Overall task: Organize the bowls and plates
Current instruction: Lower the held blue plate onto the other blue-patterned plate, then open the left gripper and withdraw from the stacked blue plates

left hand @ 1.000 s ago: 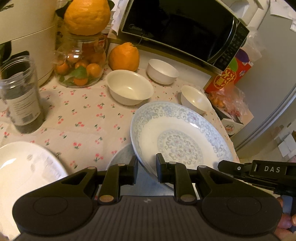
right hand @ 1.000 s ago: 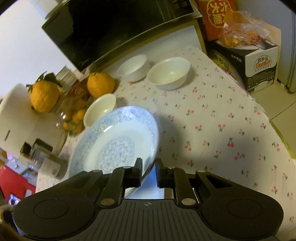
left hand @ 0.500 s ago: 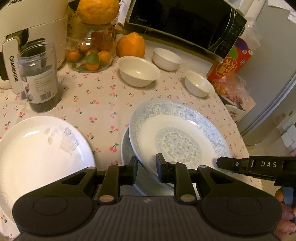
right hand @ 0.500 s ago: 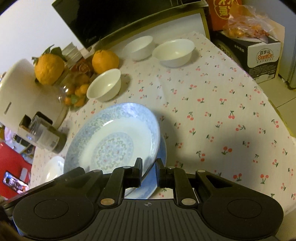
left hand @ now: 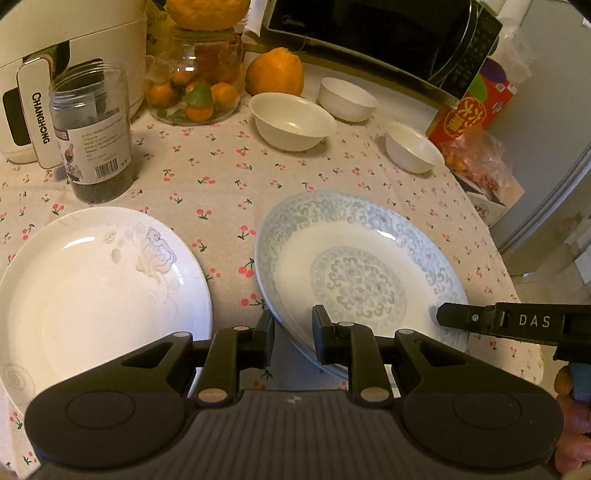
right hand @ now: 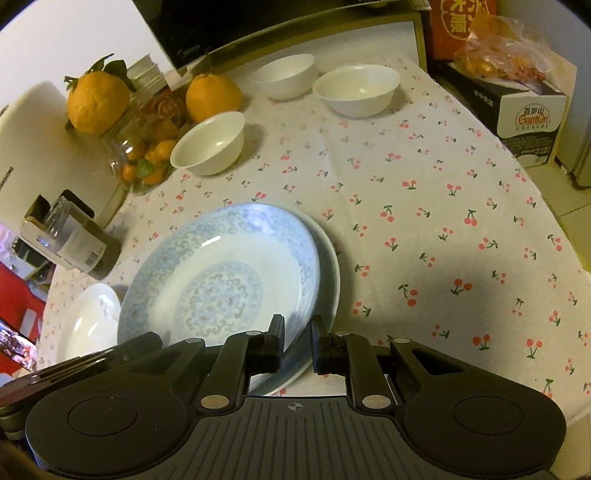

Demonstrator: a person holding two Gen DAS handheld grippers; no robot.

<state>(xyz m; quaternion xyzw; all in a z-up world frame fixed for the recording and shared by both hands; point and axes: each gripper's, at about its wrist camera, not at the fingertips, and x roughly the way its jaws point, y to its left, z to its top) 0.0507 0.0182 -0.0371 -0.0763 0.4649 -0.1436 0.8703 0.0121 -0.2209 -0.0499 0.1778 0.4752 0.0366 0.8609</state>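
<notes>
A blue-patterned plate (left hand: 358, 273) lies low over the cherry-print tablecloth. In the right wrist view the same patterned plate (right hand: 221, 280) sits on a plainer plate (right hand: 330, 277), whose rim shows along its right side. My left gripper (left hand: 293, 332) is shut on its near left rim. My right gripper (right hand: 297, 343) is shut on its near right rim. A white embossed plate (left hand: 92, 288) lies to the left. Three white bowls (left hand: 291, 122) (left hand: 347, 99) (left hand: 413, 147) stand apart at the back.
A dark jar (left hand: 92, 136), a glass jar of small oranges (left hand: 195, 77), a large orange (left hand: 275, 72) and a white appliance (left hand: 55, 55) line the back left. A microwave (left hand: 369, 33) and red box (left hand: 469, 107) stand behind. The table edge (right hand: 546, 206) curves off right.
Both grippers have brought the patterned plate down, from tilted up to nearly flat over the lower plate. The white plate on the left has come fully into view.
</notes>
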